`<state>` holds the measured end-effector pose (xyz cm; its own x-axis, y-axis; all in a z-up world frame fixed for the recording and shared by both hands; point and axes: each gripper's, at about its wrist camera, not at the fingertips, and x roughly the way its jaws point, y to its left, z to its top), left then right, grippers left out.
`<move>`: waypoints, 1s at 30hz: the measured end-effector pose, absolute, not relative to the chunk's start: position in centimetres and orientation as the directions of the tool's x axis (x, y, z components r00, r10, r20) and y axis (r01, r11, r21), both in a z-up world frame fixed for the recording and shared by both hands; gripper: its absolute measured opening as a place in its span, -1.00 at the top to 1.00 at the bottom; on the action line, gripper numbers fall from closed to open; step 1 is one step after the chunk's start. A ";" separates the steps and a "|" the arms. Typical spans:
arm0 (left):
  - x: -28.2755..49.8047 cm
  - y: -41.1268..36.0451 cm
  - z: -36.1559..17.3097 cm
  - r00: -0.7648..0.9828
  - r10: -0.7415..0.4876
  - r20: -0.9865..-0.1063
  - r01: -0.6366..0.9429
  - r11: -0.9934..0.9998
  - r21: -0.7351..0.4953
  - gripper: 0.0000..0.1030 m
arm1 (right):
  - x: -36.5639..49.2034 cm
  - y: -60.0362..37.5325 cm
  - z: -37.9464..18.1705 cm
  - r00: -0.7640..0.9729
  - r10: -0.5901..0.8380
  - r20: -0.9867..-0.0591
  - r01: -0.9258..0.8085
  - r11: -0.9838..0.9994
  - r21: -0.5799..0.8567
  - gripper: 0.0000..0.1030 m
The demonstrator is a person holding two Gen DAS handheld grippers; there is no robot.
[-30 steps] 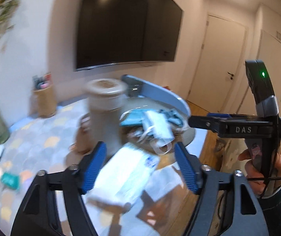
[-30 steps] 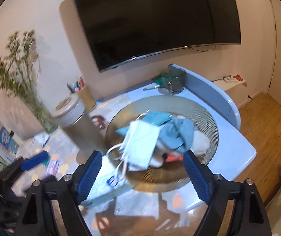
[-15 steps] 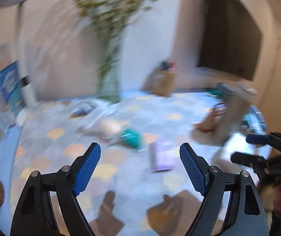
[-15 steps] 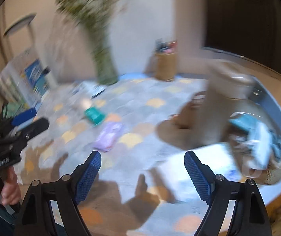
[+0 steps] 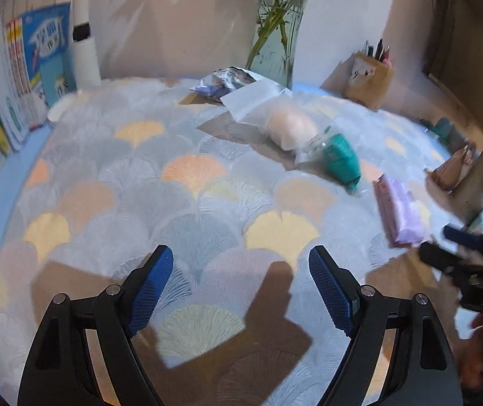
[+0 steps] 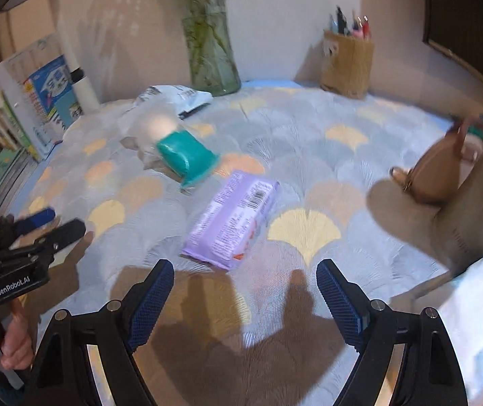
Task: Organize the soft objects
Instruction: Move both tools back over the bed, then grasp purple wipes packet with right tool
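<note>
Right wrist view: right gripper [image 6: 243,299] jaws spread wide, nothing between them, over the patterned tablecloth [image 6: 309,155]. Purple soft pack [image 6: 233,218] lies flat just ahead of the jaws, slightly left of their centreline, not touching. Teal pouch [image 6: 187,159] sits just beyond it, with a clear bag [image 5: 275,118] behind that. Left gripper [image 5: 241,292] also spread and empty; purple pack well off to its right. Step in hand, by my reading: approach for the next pick. Next move calls for straddling the purple pack across its narrow width, then closing gently.
</note>
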<state>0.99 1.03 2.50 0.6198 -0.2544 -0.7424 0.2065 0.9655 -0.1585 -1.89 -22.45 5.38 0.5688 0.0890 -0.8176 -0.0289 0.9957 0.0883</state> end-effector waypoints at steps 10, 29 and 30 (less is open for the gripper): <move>1.1 1.2 2.1 0.587 -0.257 -0.768 0.187 0.966 -0.181 -0.58 | -1.7 -24.9 4.5 0.562 0.115 -0.819 0.053 0.983 0.174 -0.74; 1.0 2.5 2.9 0.595 -0.196 -0.780 0.080 0.979 -0.185 -0.59 | -3.4 -25.0 6.3 0.636 0.086 -0.767 0.105 0.975 0.196 -0.85; 0.7 3.1 3.7 0.611 -0.200 -0.766 0.059 0.976 -0.207 -0.59 | -3.5 -24.9 6.6 0.644 0.121 -0.755 0.094 0.967 0.235 -0.85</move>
